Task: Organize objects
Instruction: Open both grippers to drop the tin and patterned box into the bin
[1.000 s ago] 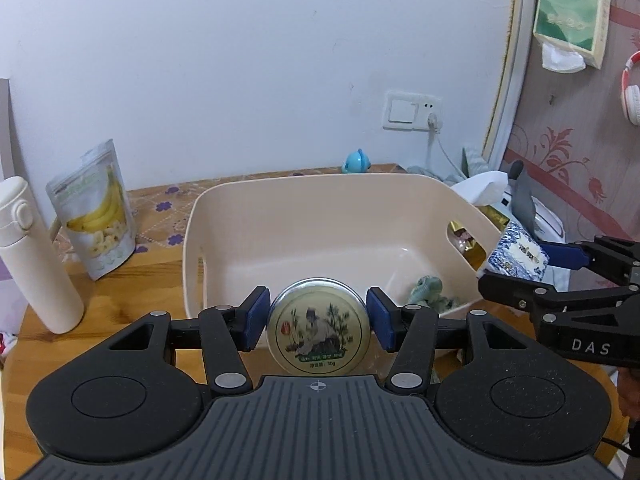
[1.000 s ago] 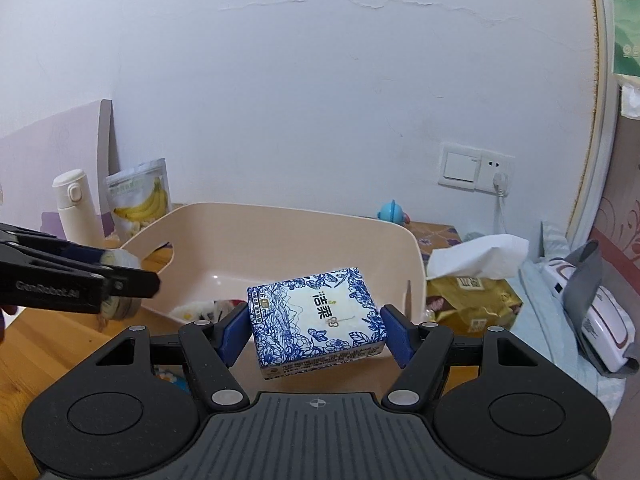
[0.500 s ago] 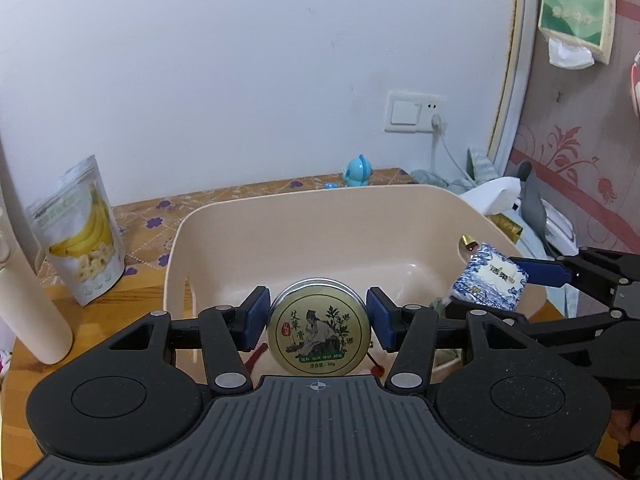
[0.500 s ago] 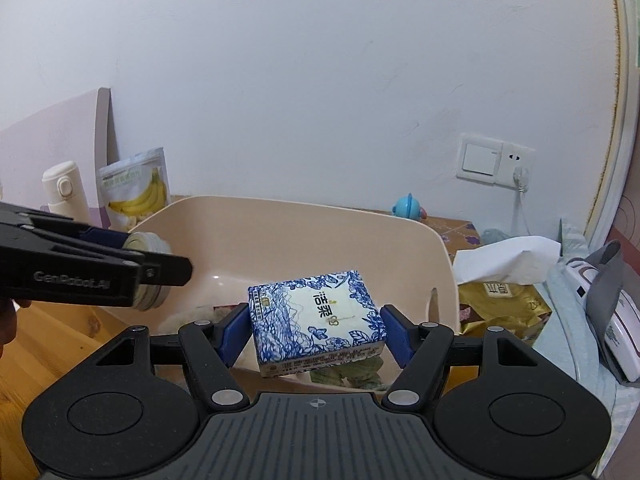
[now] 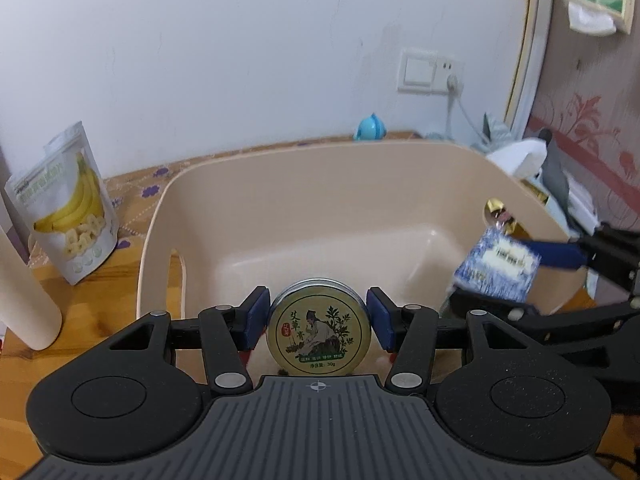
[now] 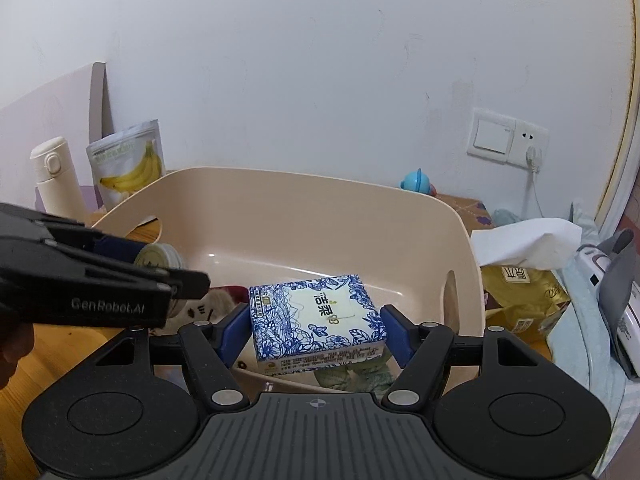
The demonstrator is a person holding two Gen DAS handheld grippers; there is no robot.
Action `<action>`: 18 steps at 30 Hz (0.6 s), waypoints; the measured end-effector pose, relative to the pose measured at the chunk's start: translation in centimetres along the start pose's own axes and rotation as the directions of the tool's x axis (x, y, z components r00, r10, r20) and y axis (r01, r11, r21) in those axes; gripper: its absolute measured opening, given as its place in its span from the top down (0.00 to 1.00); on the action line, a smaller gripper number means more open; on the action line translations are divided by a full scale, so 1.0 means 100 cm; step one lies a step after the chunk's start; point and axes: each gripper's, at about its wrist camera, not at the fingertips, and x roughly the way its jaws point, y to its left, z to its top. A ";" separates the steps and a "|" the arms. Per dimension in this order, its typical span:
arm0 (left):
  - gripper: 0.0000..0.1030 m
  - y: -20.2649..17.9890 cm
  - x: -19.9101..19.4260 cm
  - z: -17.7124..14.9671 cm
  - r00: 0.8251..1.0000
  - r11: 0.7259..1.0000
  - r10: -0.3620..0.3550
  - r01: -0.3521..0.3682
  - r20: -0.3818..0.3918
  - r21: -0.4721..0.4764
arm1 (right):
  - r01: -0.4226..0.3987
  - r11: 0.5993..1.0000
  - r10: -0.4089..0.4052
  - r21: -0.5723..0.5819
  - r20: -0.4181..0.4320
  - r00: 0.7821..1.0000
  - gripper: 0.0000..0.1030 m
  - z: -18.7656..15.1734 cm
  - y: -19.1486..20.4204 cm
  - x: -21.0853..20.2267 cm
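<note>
My left gripper (image 5: 319, 322) squeezes a round tin (image 5: 319, 326) over the beige tub (image 5: 320, 184). Only my right camera shows toys lying inside. My right gripper (image 6: 316, 326) squeezes a blue tissue pack (image 6: 316, 316) above them.

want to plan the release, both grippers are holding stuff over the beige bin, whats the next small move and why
Probably lower both a little further, then open. The left gripper clamps the round ointment tin and the right gripper clamps the blue-and-white tissue pack, both already above the beige bin, seemingly clear of its floor; a plush toy lies below.
</note>
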 end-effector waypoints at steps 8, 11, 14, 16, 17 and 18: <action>0.36 -0.005 -0.011 0.001 0.999 1.000 0.020 -0.020 0.025 0.014 | 0.008 1.000 -0.008 0.014 0.041 0.999 0.13 0.001 -0.004 -0.016; 0.27 -0.003 -0.022 0.002 0.998 1.000 0.030 -0.030 0.050 0.004 | -0.014 0.999 0.011 0.041 0.055 0.998 0.02 0.000 -0.009 -0.023; 0.26 -0.002 -0.033 0.002 0.997 0.999 0.034 -0.034 0.063 0.004 | -0.033 0.997 0.029 0.070 0.059 0.998 0.00 -0.002 -0.014 -0.030; 0.24 -0.003 -0.041 0.001 0.997 0.999 0.038 -0.039 0.074 0.003 | -0.029 0.997 0.024 0.074 0.062 0.998 0.00 -0.004 -0.015 -0.035; 0.24 -0.003 -0.044 0.000 0.996 0.999 0.040 -0.041 0.080 0.003 | -0.027 0.997 0.022 0.075 0.063 0.998 0.00 -0.005 -0.016 -0.037; 0.24 -0.003 -0.047 -0.001 0.996 0.999 0.042 -0.042 0.084 0.005 | -0.027 0.997 0.022 0.078 0.064 0.998 0.00 -0.006 -0.017 -0.040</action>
